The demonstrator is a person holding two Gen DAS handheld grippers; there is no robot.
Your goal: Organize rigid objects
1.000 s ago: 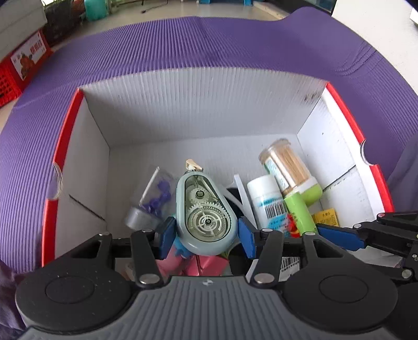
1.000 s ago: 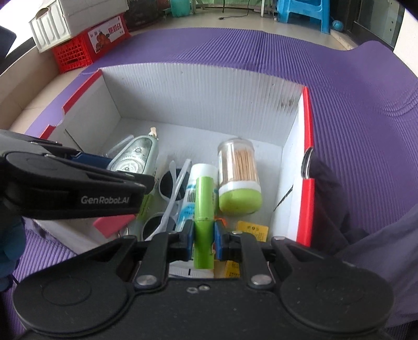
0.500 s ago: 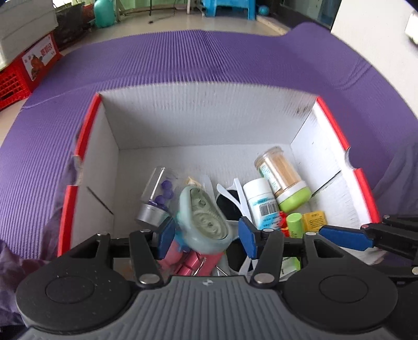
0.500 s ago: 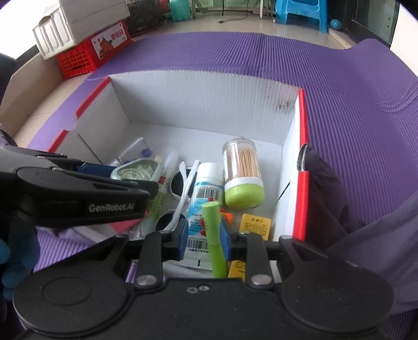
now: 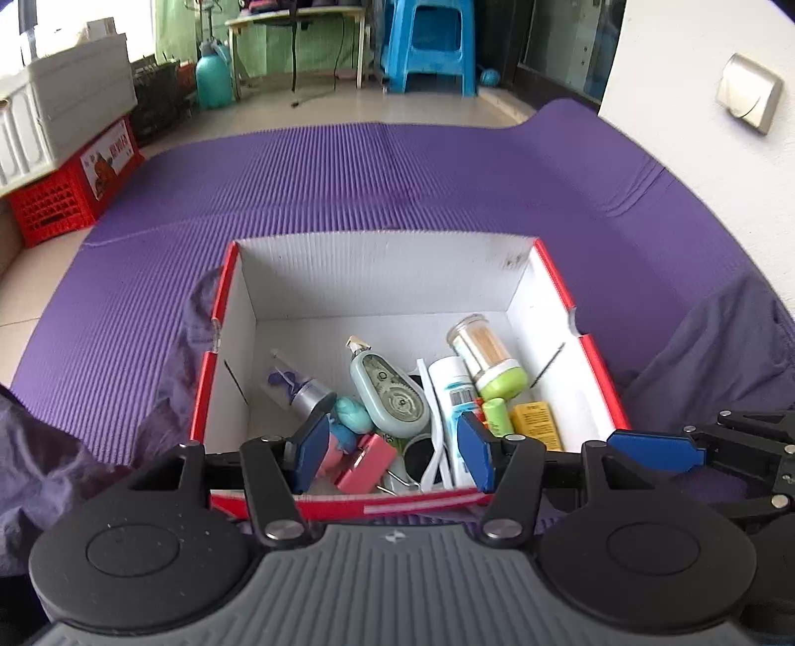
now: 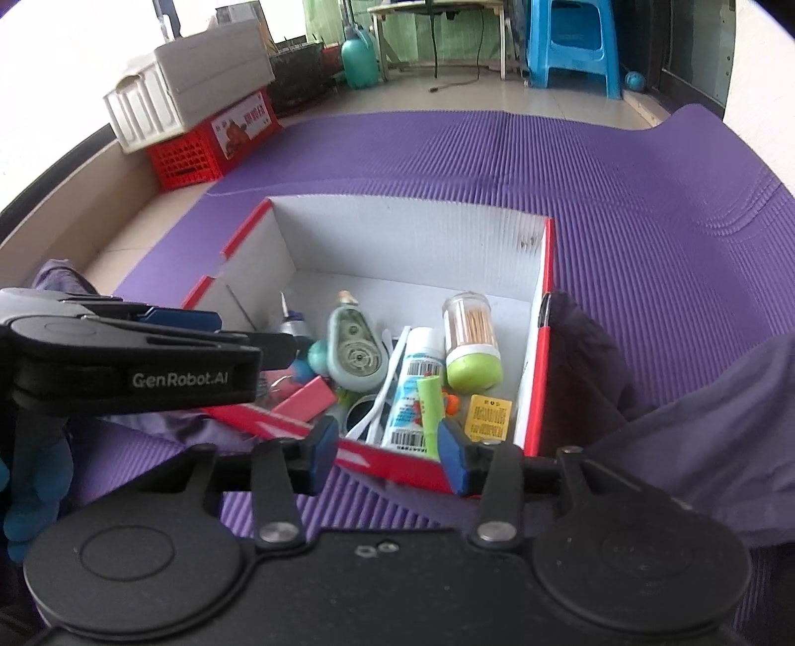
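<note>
A red-rimmed white cardboard box [image 5: 382,278] [image 6: 407,233] on the purple mat holds the items. Inside lie a pale green correction-tape dispenser [image 5: 390,392] [image 6: 355,348], a green stick [image 5: 497,415] [image 6: 430,397], a white tube with a barcode [image 5: 454,385] [image 6: 415,372], a toothpick jar with a green lid [image 5: 489,358] [image 6: 469,343], a clear vial with purple pins [image 5: 298,390], pink clips [image 5: 365,462] and white sunglasses [image 6: 377,397]. My left gripper [image 5: 392,449] is open and empty above the box's near edge. My right gripper [image 6: 387,447] is open and empty above the near edge too.
Dark purple cloth [image 5: 720,358] [image 6: 646,397] lies around the box on the mat [image 5: 397,174]. A red crate [image 6: 208,134] under a white bin, a blue stool [image 6: 571,44] and a teal bottle [image 5: 213,79] stand on the floor beyond. A white wall [image 5: 705,99] is at the right.
Both grippers opened and let go: the left dropped the correction-tape dispenser, the right dropped the green stick into the box. Both then drew back and up from the box.
</note>
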